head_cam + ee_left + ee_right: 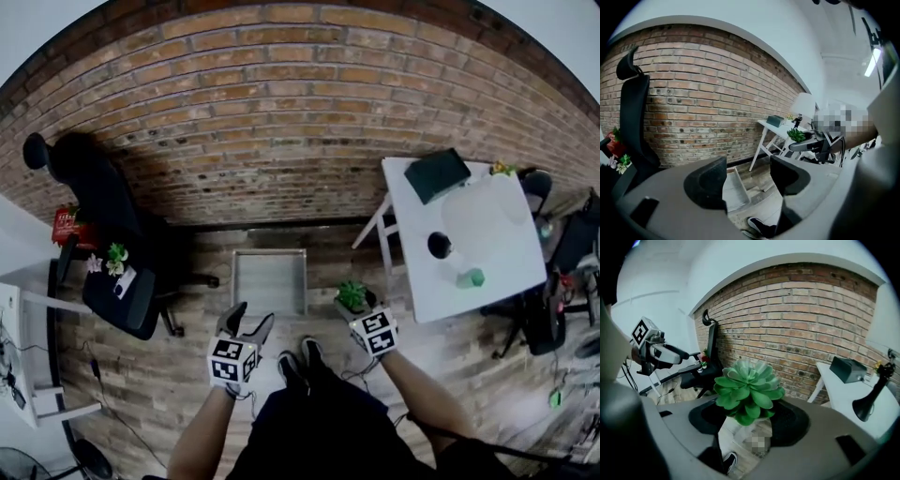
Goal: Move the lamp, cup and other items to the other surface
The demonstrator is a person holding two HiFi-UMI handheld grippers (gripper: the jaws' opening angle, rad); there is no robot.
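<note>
The right tool (352, 306) (747, 422) was closed on a small potted plant (352, 294) (748, 389), its dark pads pressed against either side of the pale pot under the green rosette of leaves. It held the plant above the wooden floor (187, 375), just off the corner of the white table (487, 258) nearest the person. The left tool (247, 323) (747, 177) stood with its jaws wide apart and nothing between them, over the floor and well apart from the table. On the table, a lamp (480, 212) with a white shade stood about the middle. A green cup (472, 277) sat close to the edge facing the person, and a black cone-shaped thing (439, 245) (869, 404) stood near the edge on the person's left. A dark box (436, 173) (848, 369) lay at the far corner by the brick wall (281, 112). A black office chair (98, 202) stood well to the left, with small flowers (114, 260) on its seat. Beside it was a red thing (66, 225) with white lettering too blurred to read. A grey tray (270, 281) lay on the floor against the wall. Each tool carried a cube with black-and-white square markers (232, 360); they bore no words.
</note>
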